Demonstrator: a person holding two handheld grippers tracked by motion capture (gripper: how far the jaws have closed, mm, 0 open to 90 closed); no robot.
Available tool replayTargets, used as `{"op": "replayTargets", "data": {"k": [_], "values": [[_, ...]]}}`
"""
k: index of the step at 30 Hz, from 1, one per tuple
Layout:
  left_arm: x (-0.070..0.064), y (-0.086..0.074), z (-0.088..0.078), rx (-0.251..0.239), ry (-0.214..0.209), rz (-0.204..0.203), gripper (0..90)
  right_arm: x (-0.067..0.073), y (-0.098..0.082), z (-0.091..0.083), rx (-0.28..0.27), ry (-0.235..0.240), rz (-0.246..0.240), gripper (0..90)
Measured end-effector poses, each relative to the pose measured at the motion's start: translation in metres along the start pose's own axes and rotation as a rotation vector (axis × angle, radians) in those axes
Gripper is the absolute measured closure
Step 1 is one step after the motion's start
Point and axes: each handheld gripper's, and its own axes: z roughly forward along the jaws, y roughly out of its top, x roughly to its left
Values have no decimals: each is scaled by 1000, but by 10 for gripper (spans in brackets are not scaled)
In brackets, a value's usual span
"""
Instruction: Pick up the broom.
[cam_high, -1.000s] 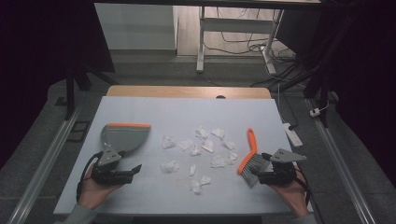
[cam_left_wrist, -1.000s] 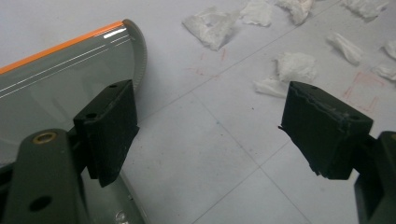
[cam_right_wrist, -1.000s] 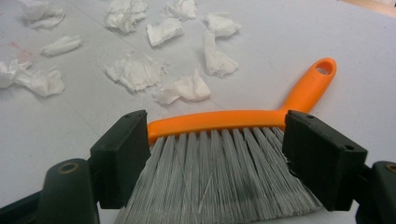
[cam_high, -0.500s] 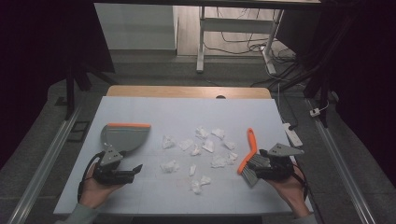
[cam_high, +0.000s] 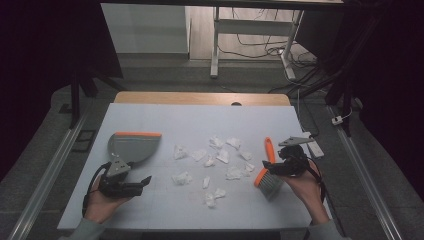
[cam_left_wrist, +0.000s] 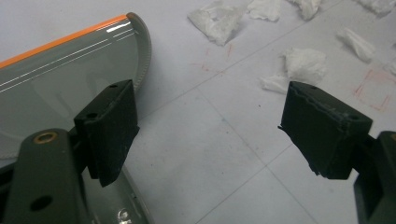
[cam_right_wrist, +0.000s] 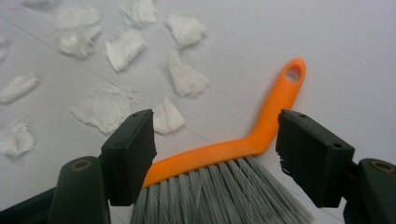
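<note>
Orange-backed brush lies on the table at its right, between the released jaws of the right gripper, untouched; the left gripper gapes empty beside the dustpan.

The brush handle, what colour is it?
Bright orange. The brush handle shows best in the right gripper view, above its grey bristles.

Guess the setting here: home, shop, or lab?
Probably a lab data-collection bench: a covered table staged with paper scraps, a dustpan and brush, floor cables behind, and rails alongside.
</note>
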Motion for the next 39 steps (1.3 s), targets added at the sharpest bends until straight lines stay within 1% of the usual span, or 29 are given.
{"op": "replayTargets", "data": {"k": [2,4,5,6,7,8,9,10,11,12,13,14,15,16,17,18,22,23,24,26,27,29,31,33,35,36,37,38,39], "values": [[-3,1,1,10,4,17,201,-2,8,5,42,-16,15,281],[-4,2,0,11,7,28,200,-5,17,12,119,-44,22,276],[-4,2,-1,8,7,30,201,-11,25,19,169,-48,60,276],[-4,1,-1,7,6,29,201,-11,25,19,169,-48,60,276],[-3,0,-1,5,6,27,201,-15,29,22,186,-50,81,277],[-3,0,-1,4,2,22,201,-18,31,26,210,-62,98,277],[-3,0,0,3,-2,20,201,-23,35,35,254,-81,131,277],[-3,0,0,1,-5,22,201,-23,35,35,254,-81,131,277],[-4,0,0,2,-9,26,202,-28,36,43,298,-84,171,276],[-5,0,0,2,-9,32,202,-28,36,43,298,-84,171,276],[-6,-1,0,3,-11,40,202,-32,38,50,324,-92,196,280],[-6,-2,1,5,-12,44,202,-32,38,50,324,-92,196,280],[-7,-2,1,5,-13,42,203,-34,39,58,357,-105,210,283],[-7,-2,1,6,-15,42,203,-34,39,58,357,-105,210,283],[-7,-2,1,7,-15,44,203,-34,39,61,375,-115,208,288],[-8,-2,2,6,-18,44,203,-36,39,67,401,-117,220,294],[-10,0,4,11,-18,54,203,-39,36,74,415,-132,231,325],[-10,-1,4,12,-17,55,202,-43,34,77,437,-132,254,334],[-10,-1,4,12,-16,54,202,-43,34,77,437,-132,254,334],[-9,-2,3,14,-15,51,203,-47,30,81,457,-130,287,366],[-9,-2,3,12,-14,48,203,-47,30,81,457,-130,287,366],[-9,-3,3,12,-14,46,203,-47,29,84,483,-127,297,413],[-9,-5,2,15,-16,46,203,-46,28,85,488,-118,307,430],[-8,-6,3,17,-14,43,203,-43,28,87,500,-106,319,483],[-8,-6,3,18,-13,41,203,-40,30,88,514,-133,318,509],[-8,-6,3,19,-13,43,203,-40,30,88,514,-133,318,509],[-9,-6,3,19,-13,44,203,-37,31,90,523,-164,325,542],[-9,-6,3,20,-13,47,203,-37,31,90,523,-164,325,542],[-10,-6,3,21,-11,49,203,-34,32,91,516,-177,327,602]]}}
